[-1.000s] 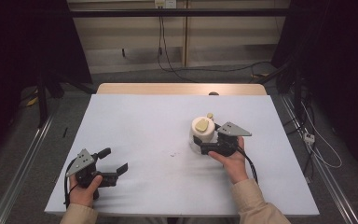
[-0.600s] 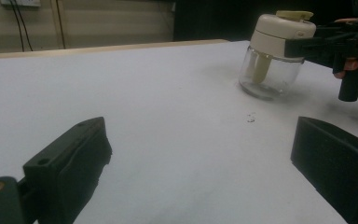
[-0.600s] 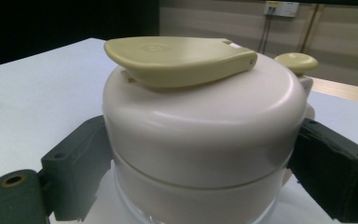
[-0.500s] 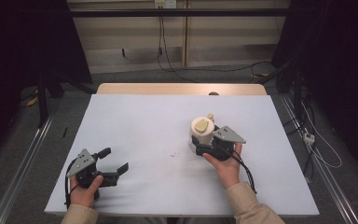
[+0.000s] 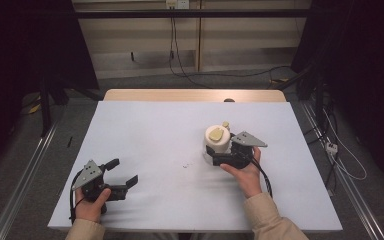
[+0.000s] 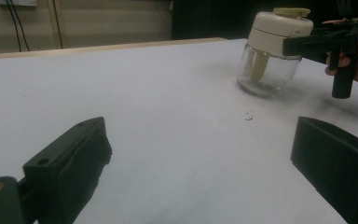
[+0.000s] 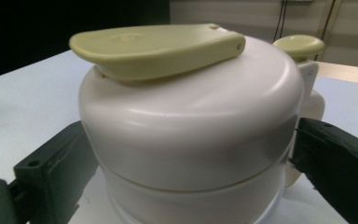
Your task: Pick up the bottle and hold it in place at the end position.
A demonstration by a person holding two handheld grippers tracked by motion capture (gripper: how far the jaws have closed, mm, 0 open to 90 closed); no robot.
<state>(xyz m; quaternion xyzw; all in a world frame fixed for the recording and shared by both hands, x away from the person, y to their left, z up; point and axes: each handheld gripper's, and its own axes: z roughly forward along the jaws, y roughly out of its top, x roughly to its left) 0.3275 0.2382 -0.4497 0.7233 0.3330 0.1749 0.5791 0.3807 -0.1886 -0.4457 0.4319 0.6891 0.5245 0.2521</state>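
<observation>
We have the jar point(image 5: 218, 145) standing upright on the white table point(image 5: 145, 130), right of the middle and somewhat toward the near edge, with its base flat on the surface. It stands there, we judge, so that the table takes the weight while its cream lid point(image 7: 191, 121) is gripped from the side. Our right gripper point(image 5: 220, 156) comes at it level from the near side; in the right gripper view its jaws sit one on each flank of the lid, closed in against it at the seam above the glass, which looks to us like a firm hold rather than a loose bracket.

The jar has a clear glass body point(image 6: 265, 77), apparently empty apart from a pale stem hanging inside from the lid. The lid is a smooth rounded cream dome, and a flat yellow-green flap point(image 7: 156, 44) lies across its top, with a small knob point(image 7: 299, 45) of the same colour behind it.

Our left gripper point(image 5: 122, 174) rests well apart at the near left of the table, jaws spread wide with nothing between them, kept clear, we think, until a second hold is needed. A tiny speck point(image 5: 185, 165) lies on the table between the two.
</observation>
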